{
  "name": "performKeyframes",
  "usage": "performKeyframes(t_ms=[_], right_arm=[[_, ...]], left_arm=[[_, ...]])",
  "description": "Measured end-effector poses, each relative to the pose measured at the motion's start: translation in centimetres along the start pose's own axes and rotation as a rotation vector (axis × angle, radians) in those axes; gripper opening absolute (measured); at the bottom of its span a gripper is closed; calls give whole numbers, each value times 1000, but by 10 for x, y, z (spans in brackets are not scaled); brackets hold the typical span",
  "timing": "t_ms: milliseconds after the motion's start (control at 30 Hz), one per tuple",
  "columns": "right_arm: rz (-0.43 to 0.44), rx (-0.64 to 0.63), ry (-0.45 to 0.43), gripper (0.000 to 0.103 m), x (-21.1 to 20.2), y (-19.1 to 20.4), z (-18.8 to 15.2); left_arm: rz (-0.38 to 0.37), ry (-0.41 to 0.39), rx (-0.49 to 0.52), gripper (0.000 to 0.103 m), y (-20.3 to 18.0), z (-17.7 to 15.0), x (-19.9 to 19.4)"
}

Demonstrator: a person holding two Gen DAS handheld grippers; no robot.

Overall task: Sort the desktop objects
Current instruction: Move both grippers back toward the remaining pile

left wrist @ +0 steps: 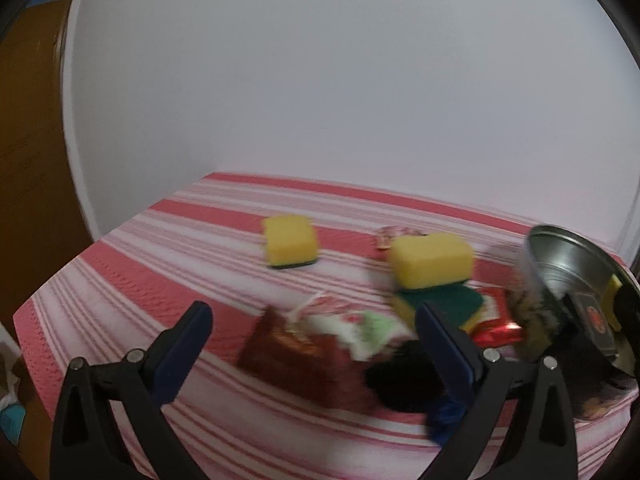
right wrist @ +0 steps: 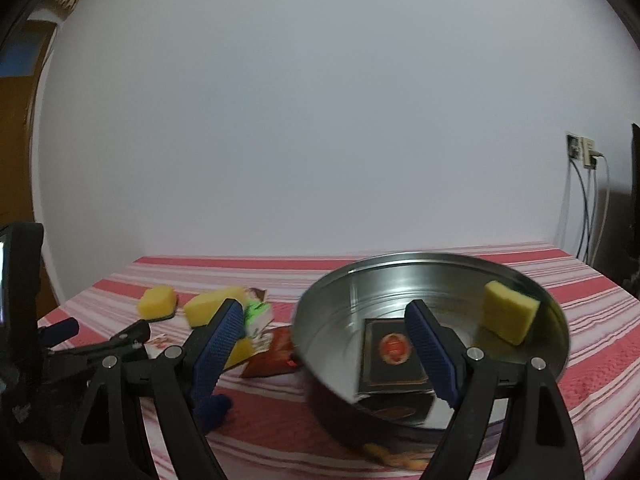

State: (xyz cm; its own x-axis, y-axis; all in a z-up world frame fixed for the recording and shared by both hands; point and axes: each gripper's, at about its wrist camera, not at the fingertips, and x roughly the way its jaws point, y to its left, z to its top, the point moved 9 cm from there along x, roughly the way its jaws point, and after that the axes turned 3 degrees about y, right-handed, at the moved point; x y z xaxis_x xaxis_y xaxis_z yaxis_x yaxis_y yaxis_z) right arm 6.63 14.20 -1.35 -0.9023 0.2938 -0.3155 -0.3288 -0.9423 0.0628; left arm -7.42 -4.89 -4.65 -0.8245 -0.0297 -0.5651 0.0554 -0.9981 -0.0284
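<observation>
A round metal tin [right wrist: 400,280] stands on the striped cloth; it holds a yellow sponge [right wrist: 510,316] and a dark card box [right wrist: 390,354]. It also shows at the right of the left wrist view [left wrist: 568,256]. My right gripper [right wrist: 324,332] is open and empty, hovering at the tin's near rim. My left gripper [left wrist: 316,328] is open and empty above a pile: a dark red packet [left wrist: 296,356], a white-green packet [left wrist: 360,326], a black item [left wrist: 404,380]. Two yellow sponges [left wrist: 290,242] [left wrist: 432,260] lie behind; a green-faced one [left wrist: 444,300] lies under the second.
The table has a red and white striped cloth [left wrist: 160,264]. Its left edge drops off near a brown door [left wrist: 28,160]. A white wall stands behind. A wall socket with cables [right wrist: 584,156] is at the far right. A red foil packet [left wrist: 496,328] lies by the tin.
</observation>
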Motion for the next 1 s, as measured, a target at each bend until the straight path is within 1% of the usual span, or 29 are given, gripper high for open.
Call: performKeyframes(t_ms=[167, 333, 467, 600, 667, 767, 800, 833, 867, 933, 1000], right_arm=[[65, -35, 59, 85, 11, 27, -7], [170, -88, 157, 85, 25, 62, -20], [230, -86, 252, 85, 37, 87, -33], [290, -99, 348, 85, 56, 112, -47], [290, -111, 392, 84, 67, 121, -52], [273, -123, 485, 84, 85, 129, -66], [293, -113, 519, 82, 90, 133, -72], [309, -101, 541, 76, 93, 136, -75], [320, -89, 570, 73, 98, 138, -79], [304, -91, 583, 69, 103, 138, -81], [307, -88, 591, 68, 106, 140, -83]], left_arm=[[67, 43, -56, 102, 47, 1, 13], [121, 82, -124, 102, 90, -1, 27], [163, 99, -150, 102, 117, -1, 34], [156, 112, -163, 102, 127, -4, 37], [156, 114, -154, 102, 127, -6, 39], [154, 113, -129, 102, 126, -9, 41], [154, 116, -123, 102, 126, -10, 42], [142, 119, -127, 102, 125, -10, 43], [139, 116, -129, 102, 125, -10, 43], [142, 113, -117, 102, 123, -9, 43], [138, 118, -108, 102, 122, -9, 44]])
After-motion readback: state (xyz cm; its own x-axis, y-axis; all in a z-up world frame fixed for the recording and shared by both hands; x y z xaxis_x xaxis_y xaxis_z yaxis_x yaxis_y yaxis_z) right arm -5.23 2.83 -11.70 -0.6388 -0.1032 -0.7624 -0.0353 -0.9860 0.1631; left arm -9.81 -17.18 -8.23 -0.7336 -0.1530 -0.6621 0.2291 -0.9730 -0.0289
